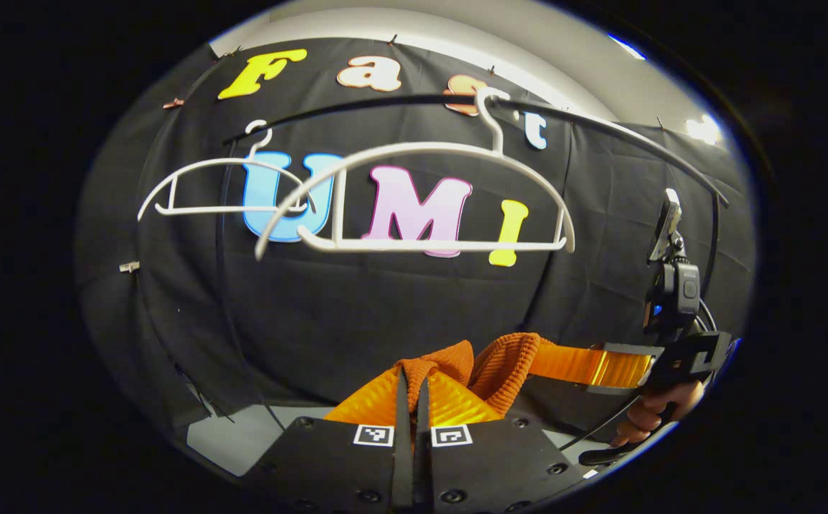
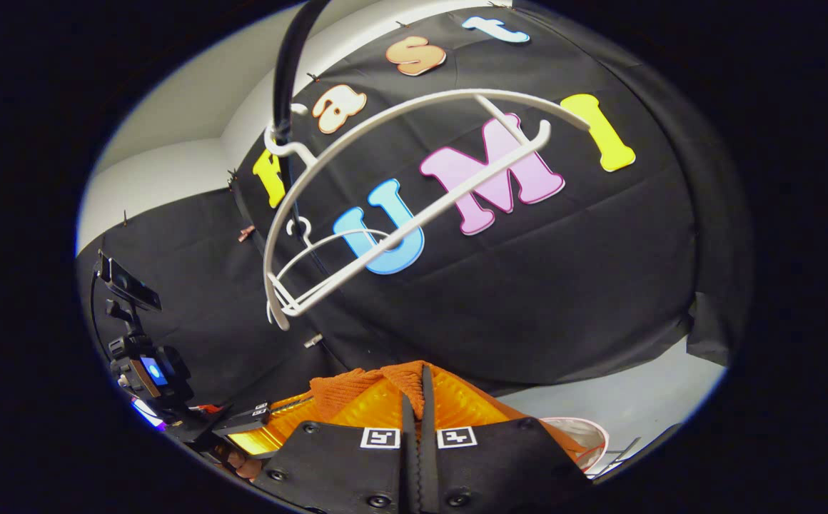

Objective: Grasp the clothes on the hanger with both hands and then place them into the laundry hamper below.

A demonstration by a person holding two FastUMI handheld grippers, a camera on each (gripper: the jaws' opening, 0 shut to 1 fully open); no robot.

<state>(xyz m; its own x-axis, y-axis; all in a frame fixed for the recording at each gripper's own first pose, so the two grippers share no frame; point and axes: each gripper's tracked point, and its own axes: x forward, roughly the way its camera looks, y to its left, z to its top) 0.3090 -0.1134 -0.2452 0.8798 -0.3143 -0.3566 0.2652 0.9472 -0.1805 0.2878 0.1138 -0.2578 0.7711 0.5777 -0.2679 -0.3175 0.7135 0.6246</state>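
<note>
Two white plastic hangers hang bare on a thin dark curved rail: the near hanger, arched on top with a flat lower bar, and a far hanger of the same shape, smaller behind it. In the right gripper view the near hanger tilts steeply, hook caught on the rail, the far hanger just past it. The garment, an orange ribbed knit, is off the hangers and bunched below them between the two tools. The left gripper has its jaws nearly closed, a fold of knit pinched between the fingers. In the left gripper view the right gripper reaches in from the right, held by a hand, its fingers touching the knit's far edge. The right gripper is likewise narrow, clamping the garment. The left gripper sits low left there. A pale rounded hamper rim peeks out low right on grey floor.
</note>
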